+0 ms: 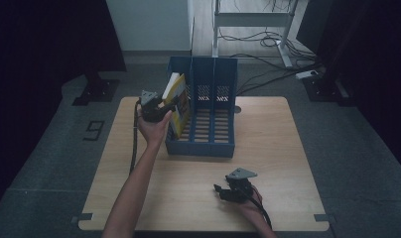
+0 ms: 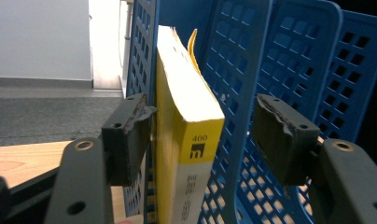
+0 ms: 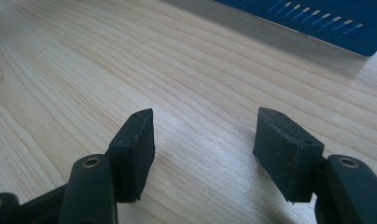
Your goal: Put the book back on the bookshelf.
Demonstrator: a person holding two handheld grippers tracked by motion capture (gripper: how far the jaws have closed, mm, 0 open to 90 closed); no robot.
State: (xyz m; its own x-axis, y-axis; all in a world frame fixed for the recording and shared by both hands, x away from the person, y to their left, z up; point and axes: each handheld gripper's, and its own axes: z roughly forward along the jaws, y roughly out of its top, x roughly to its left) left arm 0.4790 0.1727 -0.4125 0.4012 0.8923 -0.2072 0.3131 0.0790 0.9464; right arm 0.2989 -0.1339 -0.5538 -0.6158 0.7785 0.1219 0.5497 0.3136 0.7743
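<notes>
A thick yellow paperback [image 2: 189, 116] is seen standing on end in the leftmost compartment of a blue three-slot file rack [image 1: 211, 106], which is placed near the far middle of the wooden table [image 1: 288, 148].

Book appearance: yellow cover and spine, off-white page block. "400" and a small black square mark are printed at the spine's upper end, with a white panel carrying grey print below it. The print is too blurred to be read. The front cover is curled away from the pages at the top corner. In the high view the book is tilted, its top leaned left over the rack's outer wall and its foot set inside the slot.

Rack: perforated dividers and a slatted floor. The other two compartments are seen without contents.

Left gripper [image 2: 203, 135]: jaws are spread, with the book's spine and the slot's left wall between them. A clear gap is seen between the right pad and the book. The left pad is close to the rack's outer wall; contact there probably isn't made, but the angle is poor. The book is released, not clamped. The gripper is held at the rack's left front, at the level of the book's upper half.

Right gripper [image 3: 205, 140]: jaws are held apart over bare wood, with nothing between them. It is held near the table's front edge, right of centre, well apart from the rack, whose front lip is seen in the right gripper view.
</notes>
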